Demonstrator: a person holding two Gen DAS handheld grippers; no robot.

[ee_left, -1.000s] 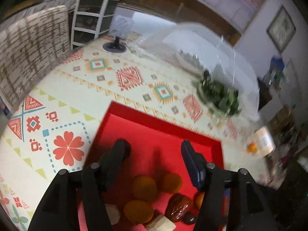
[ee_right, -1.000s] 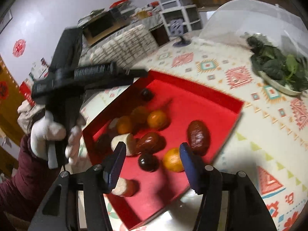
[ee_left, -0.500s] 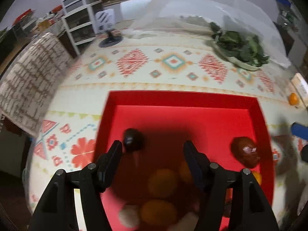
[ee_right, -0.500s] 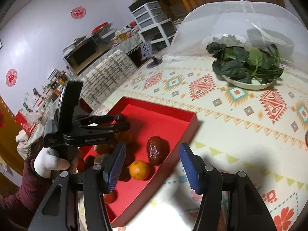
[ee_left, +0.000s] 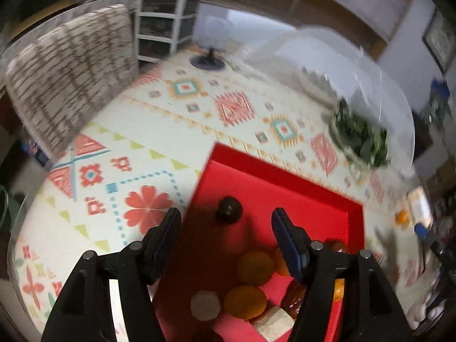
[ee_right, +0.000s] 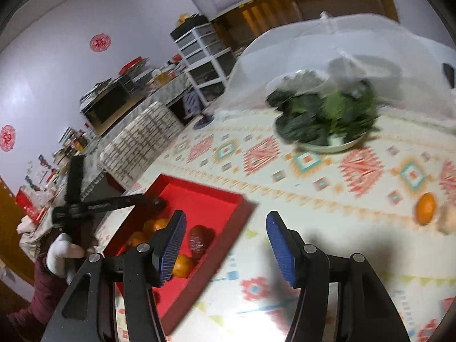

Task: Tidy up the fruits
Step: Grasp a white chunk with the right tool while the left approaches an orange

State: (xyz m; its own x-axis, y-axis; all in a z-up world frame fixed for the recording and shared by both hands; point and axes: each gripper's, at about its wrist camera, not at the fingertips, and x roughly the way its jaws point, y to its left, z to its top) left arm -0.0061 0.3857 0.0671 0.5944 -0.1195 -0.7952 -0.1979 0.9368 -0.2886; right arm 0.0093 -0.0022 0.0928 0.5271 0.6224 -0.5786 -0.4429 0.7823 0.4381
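While both claws stand released with nothing between their blades, the left gripper (ee_left: 226, 226) hangs over the near part of a red tray (ee_left: 285, 182), its black fingers (ee_left: 166, 233) smooth and wedge-shaped; the right gripper (ee_right: 225, 242) hangs over the tablecloth (ee_right: 327, 213) just beside the tray's right wall, its fingers (ee_right: 280, 245) faced with ribbed blue pads. Contents of the tray, a shallow square box with upright matte walls, nearest first in the left wrist view: a pale cut wedge (ee_left: 272, 323) with a rough face; a pale faceted disc (ee_left: 205, 305); two round dull-skinned oranges (ee_left: 245, 302) touching one another; a glossy brown oval fruit (ee_left: 295, 299) partly hidden behind the right blade; and, well apart toward the far left corner, one small dark round fruit (ee_left: 229, 208) lying alone on bare tray floor. In the right wrist view a dark red oval date (ee_right: 199, 238) with a shiny wrinkled skin lies near the tray's right wall, a bright orange (ee_right: 183, 265) close beside it. Outside the tray, one loose orange (ee_right: 426, 208) rests on the cloth well to the right. The cloth is cream, printed with coral and teal diamonds and flowers. Farther off, a pale shallow plate (ee_right: 327, 146) heaped with crinkled dark green leaves (ee_right: 322, 114) sits at the edge of a translucent mesh dome cover (ee_right: 327, 42). Beyond, a white plastic drawer unit (ee_right: 203, 48).
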